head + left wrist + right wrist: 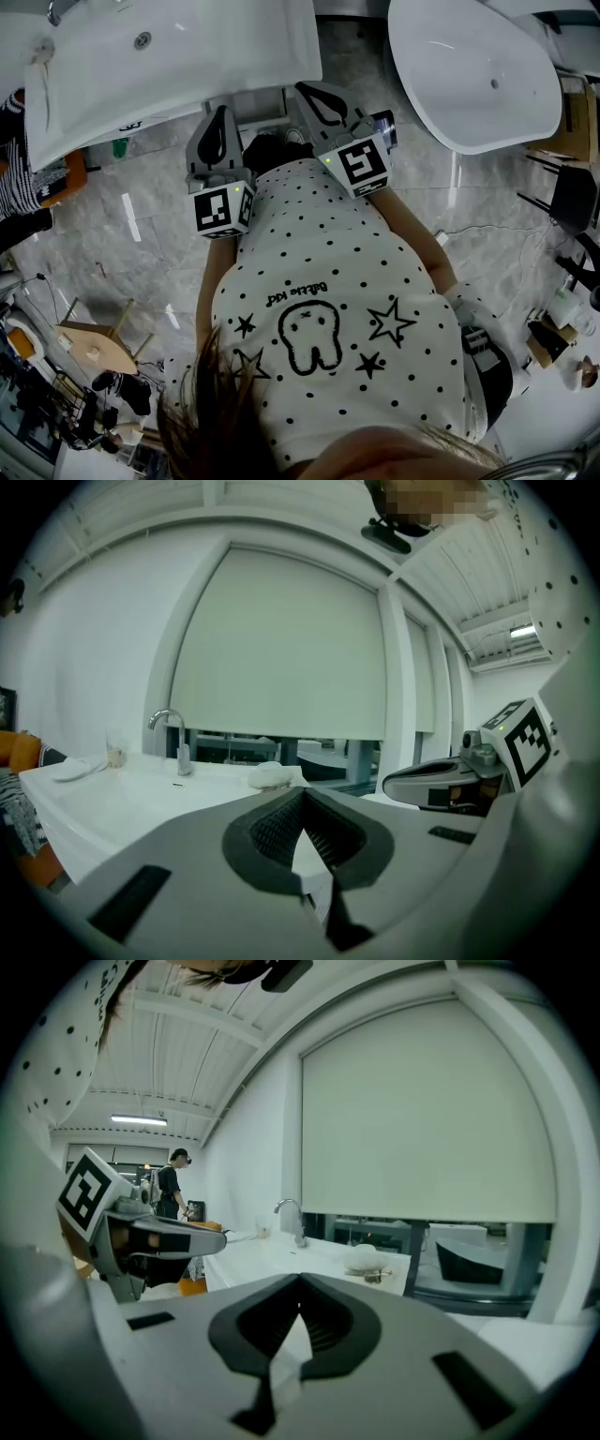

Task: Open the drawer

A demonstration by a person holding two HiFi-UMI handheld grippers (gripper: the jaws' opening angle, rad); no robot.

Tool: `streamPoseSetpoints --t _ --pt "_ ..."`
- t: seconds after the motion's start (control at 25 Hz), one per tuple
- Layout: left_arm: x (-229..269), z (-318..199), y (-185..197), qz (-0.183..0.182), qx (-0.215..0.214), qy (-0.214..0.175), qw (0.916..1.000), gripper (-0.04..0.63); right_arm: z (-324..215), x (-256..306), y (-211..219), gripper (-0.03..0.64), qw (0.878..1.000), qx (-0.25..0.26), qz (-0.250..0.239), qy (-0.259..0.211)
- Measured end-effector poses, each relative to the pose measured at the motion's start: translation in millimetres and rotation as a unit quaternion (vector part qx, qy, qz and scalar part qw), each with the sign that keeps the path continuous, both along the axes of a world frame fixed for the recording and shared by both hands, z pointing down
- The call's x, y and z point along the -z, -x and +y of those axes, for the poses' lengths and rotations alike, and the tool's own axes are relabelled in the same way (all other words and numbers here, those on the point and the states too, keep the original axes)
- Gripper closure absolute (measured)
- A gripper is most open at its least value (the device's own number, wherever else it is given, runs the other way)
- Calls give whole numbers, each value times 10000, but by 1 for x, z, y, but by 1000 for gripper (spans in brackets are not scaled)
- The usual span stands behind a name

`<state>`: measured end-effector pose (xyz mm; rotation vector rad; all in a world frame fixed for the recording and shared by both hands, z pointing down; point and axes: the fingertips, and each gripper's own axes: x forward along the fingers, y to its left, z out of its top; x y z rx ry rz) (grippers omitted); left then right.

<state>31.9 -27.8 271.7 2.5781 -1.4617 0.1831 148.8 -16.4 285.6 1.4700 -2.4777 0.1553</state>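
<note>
No drawer can be made out in any view. I hold both grippers at chest height, side by side, pointing at a white sink counter (169, 66). My left gripper (219, 120) is shut and empty; in its own view the jaws (302, 796) meet at the tips over the counter (122, 794). To its right, my right gripper (317, 96) is also shut with nothing in it, and its jaws (300, 1283) close at the tips. Each gripper shows in the other's view: the right one (450, 780), the left one (150, 1237). A narrow pale panel (255, 101) under the counter lies between the two.
A tap (169, 726) and a white cloth (272, 775) are on the counter. A large oval white basin (473, 75) stands at the right. The floor (141, 225) is grey marble, with stools and clutter (94, 347) at the lower left. A person (173, 1185) stands far off.
</note>
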Motion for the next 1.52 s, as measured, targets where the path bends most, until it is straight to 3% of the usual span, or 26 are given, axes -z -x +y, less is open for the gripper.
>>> streamPoseSetpoints --t 1.52 --pt "-6 -8 6 85 -31 67 9999 591 -7 -2 8 603 9999 26 133 -23"
